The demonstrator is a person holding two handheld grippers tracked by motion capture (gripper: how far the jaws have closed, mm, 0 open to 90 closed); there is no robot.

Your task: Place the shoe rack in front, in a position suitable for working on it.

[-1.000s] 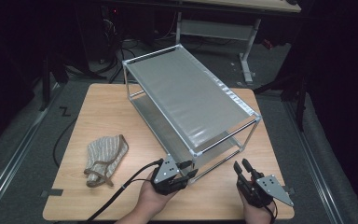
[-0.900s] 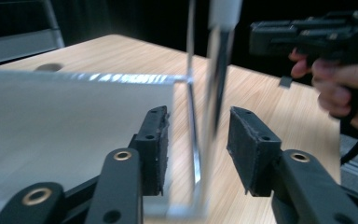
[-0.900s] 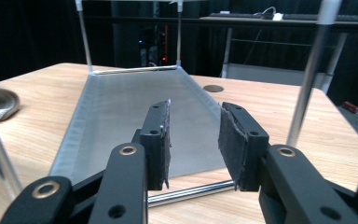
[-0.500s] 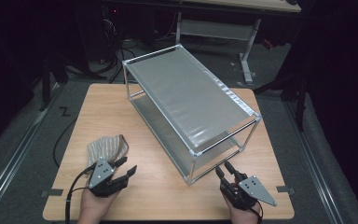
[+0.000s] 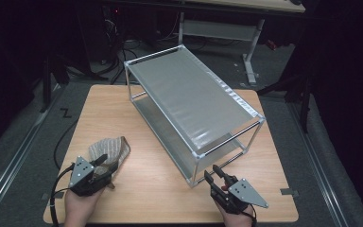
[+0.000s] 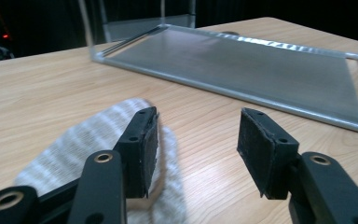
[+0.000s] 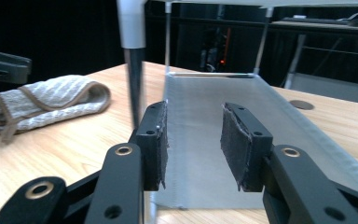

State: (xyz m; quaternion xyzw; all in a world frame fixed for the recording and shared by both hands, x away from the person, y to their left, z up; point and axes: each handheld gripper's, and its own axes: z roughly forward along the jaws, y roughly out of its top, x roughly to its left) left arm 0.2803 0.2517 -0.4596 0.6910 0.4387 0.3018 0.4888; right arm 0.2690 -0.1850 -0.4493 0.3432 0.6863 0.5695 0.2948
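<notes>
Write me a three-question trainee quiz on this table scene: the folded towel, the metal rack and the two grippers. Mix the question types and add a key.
1. True or false: the left gripper has its jaws closed on the folded towel.
2. Multiple choice: the right gripper is nearest to which part of the two-tier metal rack? A. its far left corner; B. its near corner post; C. the middle of its top shelf.
3. Short answer: what does the rack stand on?

Key
1. False. The jaws stand apart, over the towel's near end, and have just been opening, with nothing pinched between the pads.
2. B.
3. The wooden table.
</notes>
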